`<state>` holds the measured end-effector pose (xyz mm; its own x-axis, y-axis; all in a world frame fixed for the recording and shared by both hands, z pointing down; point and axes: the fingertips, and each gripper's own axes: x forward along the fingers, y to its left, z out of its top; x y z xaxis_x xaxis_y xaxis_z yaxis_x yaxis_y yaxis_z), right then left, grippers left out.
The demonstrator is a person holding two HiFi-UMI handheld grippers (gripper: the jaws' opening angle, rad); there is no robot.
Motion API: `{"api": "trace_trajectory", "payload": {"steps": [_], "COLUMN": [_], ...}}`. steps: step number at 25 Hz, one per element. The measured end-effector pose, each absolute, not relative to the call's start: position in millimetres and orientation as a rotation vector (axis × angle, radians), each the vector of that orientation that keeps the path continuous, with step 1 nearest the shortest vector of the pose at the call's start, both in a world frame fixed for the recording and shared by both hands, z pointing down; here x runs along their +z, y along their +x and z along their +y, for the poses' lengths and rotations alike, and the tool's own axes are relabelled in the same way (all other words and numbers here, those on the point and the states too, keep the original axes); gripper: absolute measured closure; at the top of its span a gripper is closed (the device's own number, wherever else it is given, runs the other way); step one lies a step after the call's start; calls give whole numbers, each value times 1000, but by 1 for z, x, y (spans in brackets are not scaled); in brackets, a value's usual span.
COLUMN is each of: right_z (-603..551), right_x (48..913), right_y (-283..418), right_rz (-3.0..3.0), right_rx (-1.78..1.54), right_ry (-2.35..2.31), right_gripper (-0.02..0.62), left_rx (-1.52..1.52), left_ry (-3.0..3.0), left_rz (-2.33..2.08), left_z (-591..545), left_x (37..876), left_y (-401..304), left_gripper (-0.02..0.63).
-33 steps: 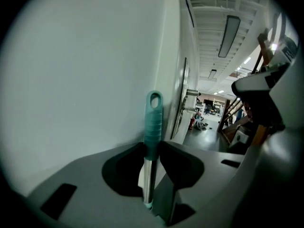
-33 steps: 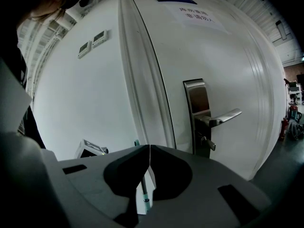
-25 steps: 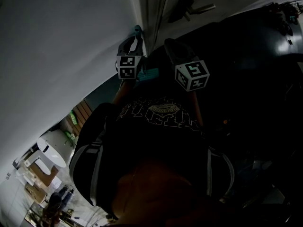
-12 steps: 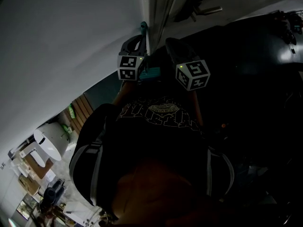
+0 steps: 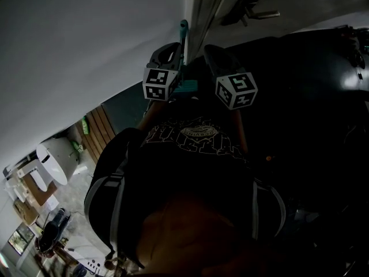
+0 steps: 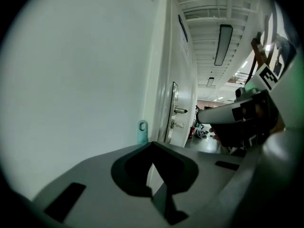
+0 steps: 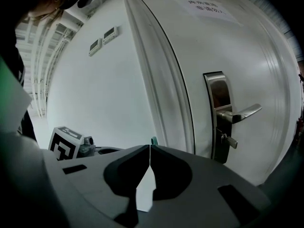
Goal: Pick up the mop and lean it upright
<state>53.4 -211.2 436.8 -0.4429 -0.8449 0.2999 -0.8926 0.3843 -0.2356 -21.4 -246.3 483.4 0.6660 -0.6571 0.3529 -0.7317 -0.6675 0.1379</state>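
The mop shows only as a thin teal handle (image 5: 183, 39) that stands upright against the white wall beside the door frame. Its looped tip (image 6: 142, 126) rises just past my left gripper (image 6: 152, 144), whose jaws are shut, tips together, with nothing between them. In the head view the left gripper (image 5: 167, 53) is right next to the handle; whether they touch I cannot tell. My right gripper (image 7: 150, 147) is also shut and empty, a little to the right (image 5: 212, 53) of the handle, and the teal tip (image 7: 153, 140) peeks over its jaws.
A white door with a metal lever handle (image 7: 237, 114) is right of the mop, and the plain white wall (image 5: 86, 51) is to its left. The person's dark shirt (image 5: 190, 183) fills the lower head view. A white machine (image 5: 52, 160) and boxes show at lower left.
The head view has shifted, so the mop's teal tip now shows higher above the left gripper. Both grippers stay beside the handle at the door frame.
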Motion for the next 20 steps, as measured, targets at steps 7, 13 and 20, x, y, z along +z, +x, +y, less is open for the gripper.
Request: {"api": "trace_trajectory", "payload": {"steps": [7, 13, 20], "right_z": [-202, -193, -181], "right_x": [437, 440, 441], "right_y": [37, 24, 8], "right_rz": [-2533, -2560, -2576], "right_rx": [548, 542, 527], "right_ry": [1514, 1450, 1377], "right_gripper": [575, 575, 575], "left_rx": [378, 355, 335], "left_ry": [2596, 2560, 2526], "left_rz": [-1145, -1188, -1251], "left_z": [-225, -204, -184], "left_x": [472, 471, 463], "left_y": [-36, -52, -70], "left_gripper": [558, 558, 558]}}
